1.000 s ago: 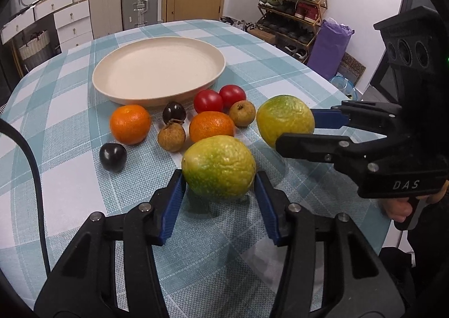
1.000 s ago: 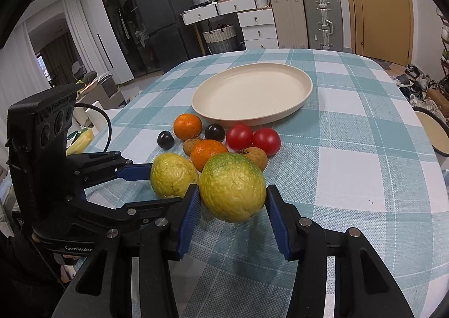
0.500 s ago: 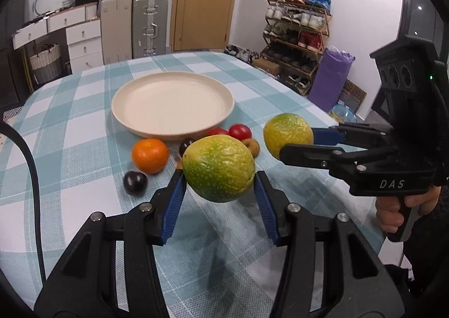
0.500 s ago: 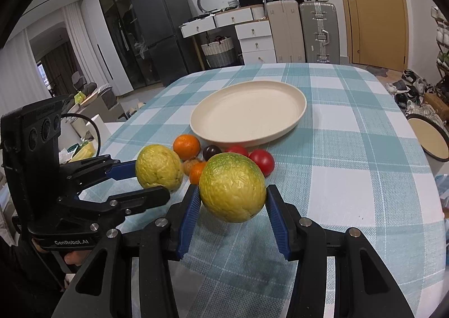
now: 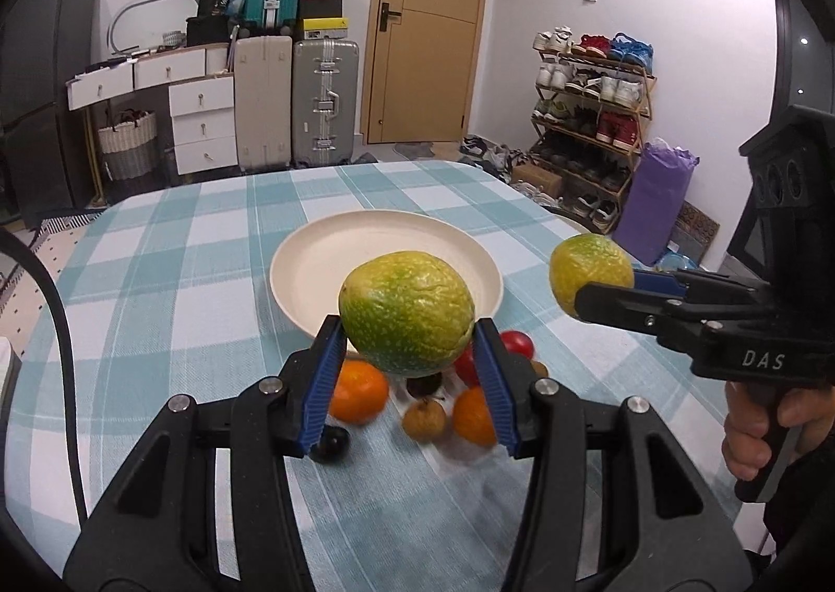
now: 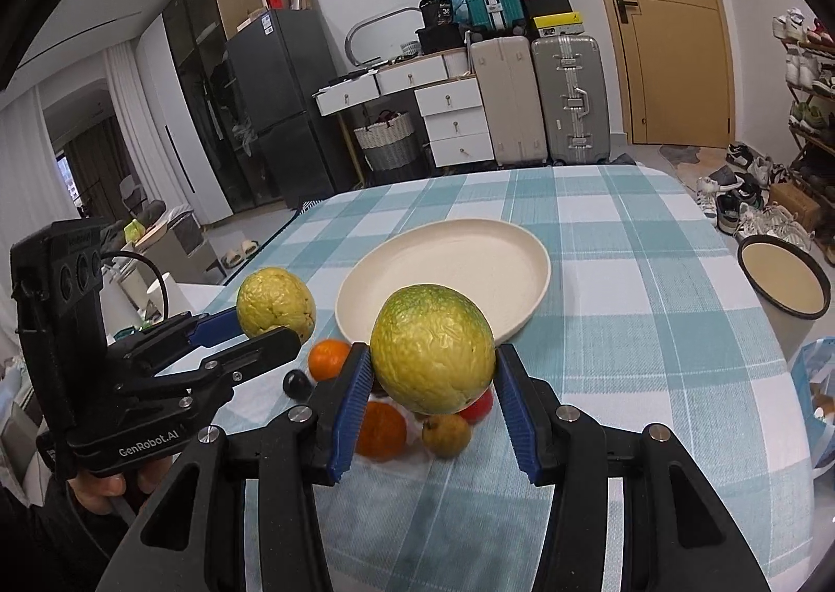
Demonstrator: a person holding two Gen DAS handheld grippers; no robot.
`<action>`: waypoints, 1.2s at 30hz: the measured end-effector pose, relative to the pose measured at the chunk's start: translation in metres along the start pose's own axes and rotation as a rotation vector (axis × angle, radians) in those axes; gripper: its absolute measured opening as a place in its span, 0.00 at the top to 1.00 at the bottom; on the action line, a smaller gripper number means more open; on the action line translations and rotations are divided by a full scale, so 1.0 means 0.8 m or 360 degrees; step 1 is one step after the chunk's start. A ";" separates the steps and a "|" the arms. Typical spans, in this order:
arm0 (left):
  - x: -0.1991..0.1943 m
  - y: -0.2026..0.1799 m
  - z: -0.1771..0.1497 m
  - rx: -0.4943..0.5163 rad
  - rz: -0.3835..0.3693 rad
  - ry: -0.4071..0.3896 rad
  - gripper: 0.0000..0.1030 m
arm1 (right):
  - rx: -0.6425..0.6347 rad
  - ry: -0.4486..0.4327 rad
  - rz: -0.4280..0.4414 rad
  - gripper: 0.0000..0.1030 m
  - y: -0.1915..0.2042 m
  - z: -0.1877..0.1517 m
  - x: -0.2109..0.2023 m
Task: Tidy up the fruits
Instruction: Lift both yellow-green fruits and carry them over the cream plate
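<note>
My left gripper (image 5: 409, 373) is shut on a large green-yellow citrus fruit (image 5: 407, 312) and holds it in the air above the small fruits. My right gripper (image 6: 433, 393) is shut on a second green-yellow citrus (image 6: 433, 346), also lifted; it shows in the left wrist view (image 5: 589, 273) at the right. A cream plate (image 5: 313, 268) lies empty on the checked tablecloth just beyond both fruits. Below lie two oranges (image 5: 360, 391), two red tomatoes (image 5: 516, 344), dark plums (image 5: 331, 443) and small brown fruits (image 5: 424, 418).
The round table with the teal checked cloth (image 5: 182, 279) drops off at its far and right edges. A round stool (image 6: 783, 281) stands off the table's right side. Suitcases (image 5: 323, 101), drawers and a shoe rack (image 5: 589, 85) line the walls.
Both grippers have lifted their citrus fruits off the table and raised them well above the small fruits, toward the plate. The fruits on the cloth have not moved.
</note>
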State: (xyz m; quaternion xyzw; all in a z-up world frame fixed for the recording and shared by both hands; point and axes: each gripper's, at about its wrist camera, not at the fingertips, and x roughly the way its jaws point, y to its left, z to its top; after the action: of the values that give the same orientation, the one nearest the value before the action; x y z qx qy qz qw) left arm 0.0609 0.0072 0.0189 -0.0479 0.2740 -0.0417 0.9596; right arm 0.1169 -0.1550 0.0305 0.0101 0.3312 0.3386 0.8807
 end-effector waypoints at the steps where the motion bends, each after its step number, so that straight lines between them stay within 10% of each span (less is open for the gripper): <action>1: 0.002 0.001 0.002 0.0000 0.0012 -0.0012 0.54 | -0.0001 -0.0008 -0.0004 0.53 0.000 0.003 0.001; 36: 0.130 0.049 0.023 -0.0071 0.0130 0.0146 0.54 | 0.0031 0.0215 -0.0145 0.53 -0.037 0.042 0.123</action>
State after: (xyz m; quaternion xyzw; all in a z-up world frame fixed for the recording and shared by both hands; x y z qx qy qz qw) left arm 0.1608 0.0359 -0.0241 -0.0560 0.3202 0.0014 0.9457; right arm 0.2083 -0.1115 -0.0070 -0.0193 0.3933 0.2947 0.8707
